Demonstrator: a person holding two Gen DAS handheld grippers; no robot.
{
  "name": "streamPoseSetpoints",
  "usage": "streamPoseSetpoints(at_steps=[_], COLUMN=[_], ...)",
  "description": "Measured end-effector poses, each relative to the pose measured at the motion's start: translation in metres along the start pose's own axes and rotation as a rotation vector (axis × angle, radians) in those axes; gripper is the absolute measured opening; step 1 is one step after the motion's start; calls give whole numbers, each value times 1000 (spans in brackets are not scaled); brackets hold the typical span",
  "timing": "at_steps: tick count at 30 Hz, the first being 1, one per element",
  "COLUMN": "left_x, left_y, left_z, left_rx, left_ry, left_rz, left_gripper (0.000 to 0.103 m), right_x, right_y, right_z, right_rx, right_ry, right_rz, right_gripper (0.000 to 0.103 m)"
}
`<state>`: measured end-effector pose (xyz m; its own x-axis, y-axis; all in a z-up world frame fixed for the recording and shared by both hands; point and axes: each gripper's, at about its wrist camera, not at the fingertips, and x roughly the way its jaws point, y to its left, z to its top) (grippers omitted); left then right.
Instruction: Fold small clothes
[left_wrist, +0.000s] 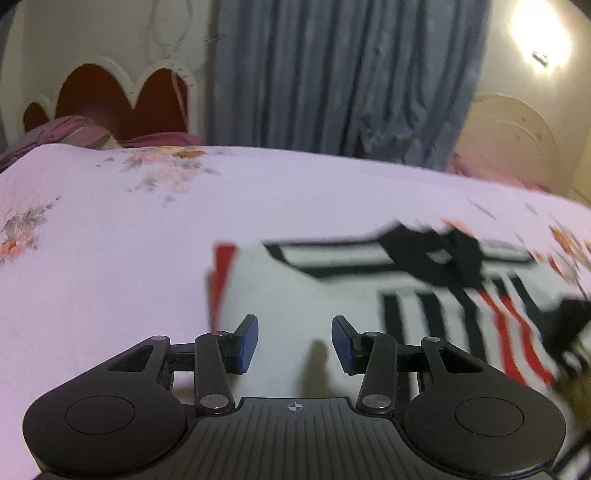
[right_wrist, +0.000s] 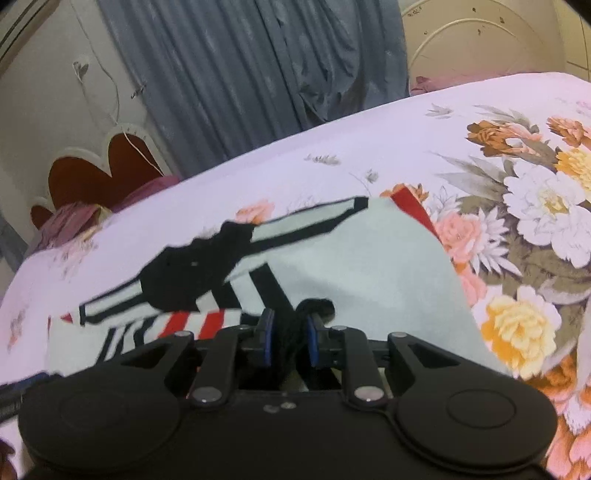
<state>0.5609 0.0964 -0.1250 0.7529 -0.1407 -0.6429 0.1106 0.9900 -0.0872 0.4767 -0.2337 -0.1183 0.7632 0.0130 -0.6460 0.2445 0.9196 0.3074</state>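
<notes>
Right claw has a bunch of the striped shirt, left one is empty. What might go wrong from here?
1. The right claw pinches only a small bunch of black fabric, so the striped shirt may slip out when pulled.
2. The left claw is open above the shirt with nothing between its fingers, so a one-sided pull may drag the shirt across the floral bedsheet rather than fold it.
3. The black collar lies twisted and may get folded in crooked.

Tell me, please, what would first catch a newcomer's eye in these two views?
The white garment with black and red stripes, spread on the floral bedsheet, stands out at once. The right tool pinches a dark bunch of its fabric, while the left tool hangs open over its plain white part.
</notes>
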Motion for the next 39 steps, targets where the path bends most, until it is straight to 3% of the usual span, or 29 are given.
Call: streamPoseSetpoints(at_steps=[2, 9, 12, 19, 20, 21, 23, 25, 28, 30, 35, 37, 39], left_x=[13, 50, 64, 64, 53, 45, 37, 41, 61, 66, 62, 47, 36], left_y=[13, 51, 57, 61, 57, 55, 42, 21, 7, 12, 6, -4, -23], left_z=[10, 10, 10, 20, 20, 20, 17, 12, 7, 9, 15, 14, 10], left_rx=[-28, -111, -121, -111, -89, -77, -31, 44, 94, 71, 88, 77, 96], left_ry=[4, 54, 62, 61, 27, 5, -13, 6, 54, 60, 72, 44, 26], left_rz=[40, 20, 17, 28, 30, 13, -48, -93, -77, -94, -66, -84, -105], left_gripper=[44, 44, 44, 44, 44, 44, 44, 44, 47, 50, 50, 51, 54], right_x=[2, 17, 25, 24, 22, 17, 3, 3, 17, 34, 36, 29, 24], right_y=[-4, -10, -3, 6, 7, 9, 15, 25, 42, 44, 48, 55, 69], right_z=[1, 0, -3, -8, -5, -2, 0, 0, -4, -10, -11, -6, -5], right_rx=[20, 57, -35, -125, -129, -136, -156, -183, -224, -249, -300, -275, -278], right_ry=[-2, 48, 66, 67, 67, 47, -19, -28, 1, 63, 62, 30, -5], right_rz=[-13, 16, -64, -124, -132, -143, -137, -108, -78, -157, -205, -194, -135], right_gripper=[19, 24, 7, 6, 7, 17, 20, 21, 20, 19, 20, 35, 41])
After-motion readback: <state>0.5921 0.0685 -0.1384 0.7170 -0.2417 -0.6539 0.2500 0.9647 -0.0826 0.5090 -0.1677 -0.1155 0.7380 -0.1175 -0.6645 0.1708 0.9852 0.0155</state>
